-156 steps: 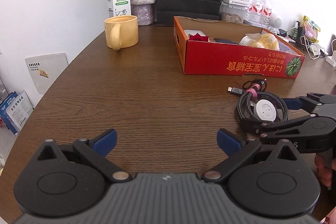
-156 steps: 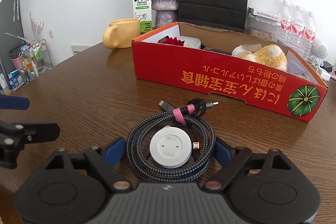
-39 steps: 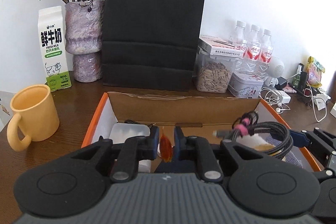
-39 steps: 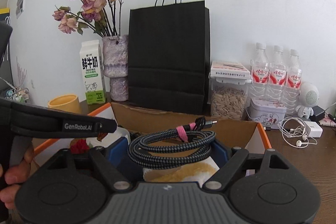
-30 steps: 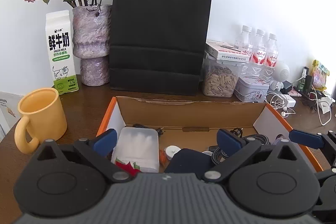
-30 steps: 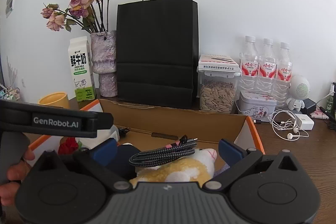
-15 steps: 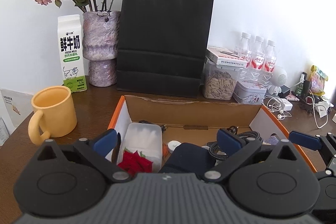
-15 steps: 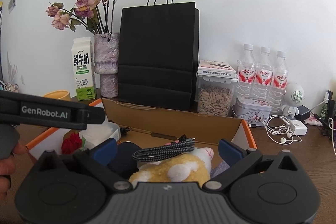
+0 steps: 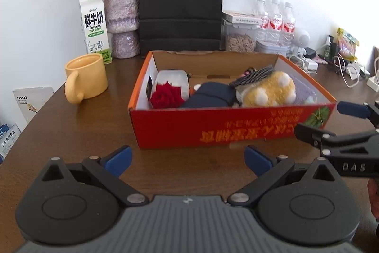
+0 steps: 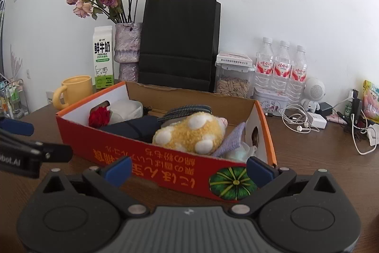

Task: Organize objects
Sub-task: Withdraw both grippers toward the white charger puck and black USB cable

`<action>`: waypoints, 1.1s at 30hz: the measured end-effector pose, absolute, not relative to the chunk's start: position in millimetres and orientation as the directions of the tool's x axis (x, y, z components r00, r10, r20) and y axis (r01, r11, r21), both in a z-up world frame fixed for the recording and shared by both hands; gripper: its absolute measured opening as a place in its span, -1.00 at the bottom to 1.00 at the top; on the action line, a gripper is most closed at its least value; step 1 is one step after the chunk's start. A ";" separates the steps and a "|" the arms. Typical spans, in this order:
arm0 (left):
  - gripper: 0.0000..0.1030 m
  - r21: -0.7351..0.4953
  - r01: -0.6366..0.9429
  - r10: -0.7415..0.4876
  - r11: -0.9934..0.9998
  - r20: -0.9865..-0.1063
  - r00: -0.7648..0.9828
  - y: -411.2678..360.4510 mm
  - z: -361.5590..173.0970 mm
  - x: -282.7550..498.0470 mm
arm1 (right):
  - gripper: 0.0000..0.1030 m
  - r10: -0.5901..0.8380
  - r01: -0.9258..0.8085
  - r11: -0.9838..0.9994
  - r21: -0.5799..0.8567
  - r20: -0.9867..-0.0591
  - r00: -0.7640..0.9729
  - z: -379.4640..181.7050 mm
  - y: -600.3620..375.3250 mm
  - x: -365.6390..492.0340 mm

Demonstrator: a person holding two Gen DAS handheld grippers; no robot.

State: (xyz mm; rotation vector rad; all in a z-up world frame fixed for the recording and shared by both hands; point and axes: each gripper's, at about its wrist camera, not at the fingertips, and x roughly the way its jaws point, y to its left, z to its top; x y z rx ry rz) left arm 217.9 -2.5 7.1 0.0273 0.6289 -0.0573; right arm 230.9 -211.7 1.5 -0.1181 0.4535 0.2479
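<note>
Red box (image 9: 220,129) holds coiled cable (image 9: 254,74) atop plush (image 9: 270,89) — 2 claws (left (image 9: 187,159), right (image 10: 188,167)) wide, empty.

One red cardboard box (image 10: 151,159), one yellow mug (image 9: 86,78), one milk carton (image 9: 94,25), one black paper bag (image 10: 178,43) and three water bottles (image 10: 281,69) share a table.

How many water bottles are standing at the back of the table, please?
3, in a row against the wall, right of the seed jar: left bottle, middle bottle, right bottle. More could hide behind.
</note>
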 end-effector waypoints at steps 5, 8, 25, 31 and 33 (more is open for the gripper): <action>0.97 0.039 0.141 -0.086 0.989 -0.627 0.774 -21.7 -8.7 185.2 | 1.00 0.205 -0.260 0.964 -0.051 -0.476 0.855 -10.2 -218.5 210.8; 0.89 0.065 0.173 -0.092 0.983 -0.641 0.762 -32.7 -14.5 173.3 | 1.00 0.204 -0.258 0.965 -0.046 -0.484 0.851 -14.6 -222.4 200.2; -0.21 -0.011 0.190 -0.150 0.982 -0.661 0.735 -34.0 -21.3 164.9 | 1.00 0.211 -0.247 0.969 -0.012 -0.486 0.848 -16.5 -232.1 173.4; -0.21 -0.012 0.152 -0.126 0.988 -0.631 0.766 -17.2 -8.2 154.8 | 1.00 0.217 -0.259 0.966 -0.016 -0.497 0.840 -18.5 -224.2 170.7; -0.21 -0.010 0.131 -0.108 0.991 -0.626 0.772 -9.4 -6.0 152.0 | 1.00 0.223 -0.268 0.963 -0.018 -0.502 0.836 -19.3 -219.2 170.5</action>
